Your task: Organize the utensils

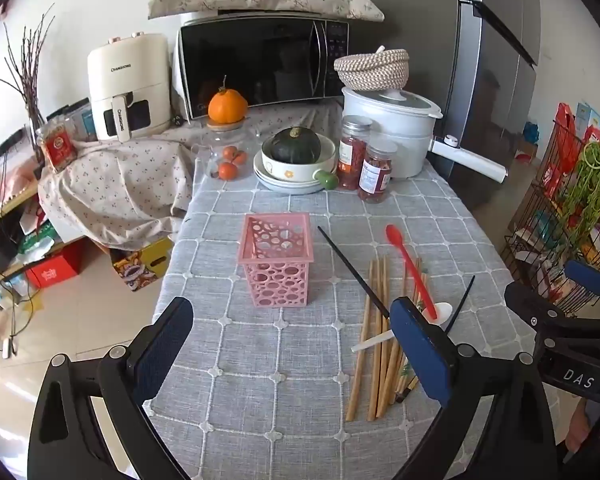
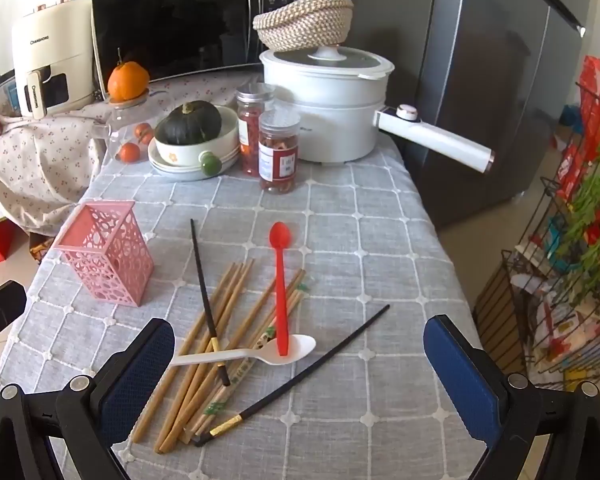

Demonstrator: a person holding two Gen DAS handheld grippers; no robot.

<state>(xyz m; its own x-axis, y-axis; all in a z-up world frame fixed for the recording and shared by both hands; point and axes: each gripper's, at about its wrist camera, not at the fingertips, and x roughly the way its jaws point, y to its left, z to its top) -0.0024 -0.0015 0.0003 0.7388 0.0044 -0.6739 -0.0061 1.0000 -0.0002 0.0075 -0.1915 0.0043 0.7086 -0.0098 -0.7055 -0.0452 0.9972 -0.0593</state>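
Both tools hung spread wide: left tool [image 1: 292,356], right tool [image 2: 300,372]. The light, slippery red spoon [image 2: 281,288] probably wanted a mid-handle pinch, bound for the pink holder [image 2: 108,256].

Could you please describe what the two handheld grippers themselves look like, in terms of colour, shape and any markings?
Both are alike: the left gripper and the right gripper have black plastic frames with triangular cut-outs and silver round fasteners at the joints. Each finger ends in a flat, rectangular dark-blue pad with a fine textured surface. In the left wrist view, the right gripper's body carries a label reading "DAS". No cables or sleeves show.
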